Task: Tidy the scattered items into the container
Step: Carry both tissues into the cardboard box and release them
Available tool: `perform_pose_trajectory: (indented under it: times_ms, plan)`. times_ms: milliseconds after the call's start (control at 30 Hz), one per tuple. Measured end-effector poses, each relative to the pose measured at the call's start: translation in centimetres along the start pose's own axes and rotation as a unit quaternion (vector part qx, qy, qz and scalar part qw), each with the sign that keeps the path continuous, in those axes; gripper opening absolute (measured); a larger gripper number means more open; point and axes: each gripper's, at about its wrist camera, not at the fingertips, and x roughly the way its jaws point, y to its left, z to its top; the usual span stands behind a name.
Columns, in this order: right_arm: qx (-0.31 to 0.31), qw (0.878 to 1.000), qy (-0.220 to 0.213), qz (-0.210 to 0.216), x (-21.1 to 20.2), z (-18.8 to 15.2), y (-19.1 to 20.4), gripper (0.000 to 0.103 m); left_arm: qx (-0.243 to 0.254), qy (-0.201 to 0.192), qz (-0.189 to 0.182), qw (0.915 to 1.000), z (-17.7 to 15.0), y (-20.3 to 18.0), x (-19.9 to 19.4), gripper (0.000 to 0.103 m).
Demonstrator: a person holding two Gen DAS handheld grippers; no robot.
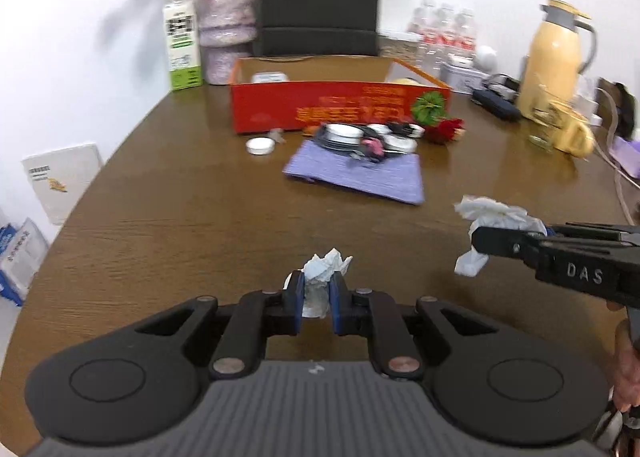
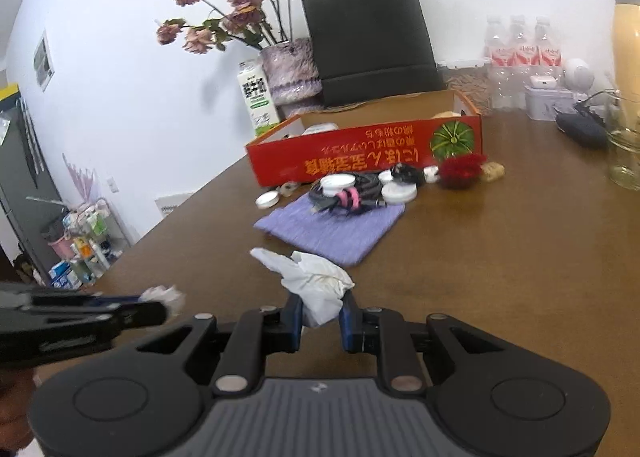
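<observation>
Two crumpled white paper tissues are off the table, one per gripper. The smaller crumpled tissue wad (image 1: 320, 277) sits pinched between the blue pads of the left gripper (image 1: 316, 297), bunched tight, its top sticking up past the fingertips. The larger crumpled tissue (image 2: 316, 285) is looser, with a long flap trailing to the left, and is clamped by the right gripper (image 2: 320, 317); its jaws stand slightly wider than the left's but are pressed on the paper. Both grippers are angled down toward the brown wood-grain table (image 1: 180, 217) and sit side by side: in the left wrist view the right gripper enters from the right edge with its tissue, and in the right wrist view the left one enters from the left edge. The container, a shallow open red cardboard box with yellow print and a green squash picture (image 2: 360, 157), stands at the far side of the table, well apart from both tissues. Just in front of it lie a purple woven cloth (image 2: 336, 229), a coil of dark cables with a pink tie (image 2: 352, 193), several round white lids (image 2: 266, 199) and a red flower (image 2: 460, 171). The far edges are motion-blurred.
</observation>
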Motion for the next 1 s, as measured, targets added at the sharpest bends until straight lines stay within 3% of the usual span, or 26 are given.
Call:
perform_pose_trajectory:
  times_ms: [300, 667, 833, 1000]
  plan:
    - [-0.041, 0.998, -0.024, -0.03, -5.2, -0.6, 1.0, 0.018, 0.017, -0.032, -0.034, 0.9988, -0.2, -1.3, -2.2, 0.014]
    - [-0.06, 0.997, -0.043, -0.027, -6.1, -0.8, 1.9, 0.018, 0.004, -0.041, -0.06, 0.9974, 0.3, -0.3, -2.1, 0.015]
    - [-0.067, 0.996, -0.054, -0.021, -4.7, 3.2, 0.4, 0.018, 0.008, -0.063, -0.072, 0.9954, 5.2, 1.7, 0.0, 0.015]
    - [-0.119, 0.989, -0.08, -0.023, -1.0, 10.6, -0.9, 0.018, 0.014, -0.071, -0.091, 0.9932, 15.5, 3.7, 5.4, 0.015]
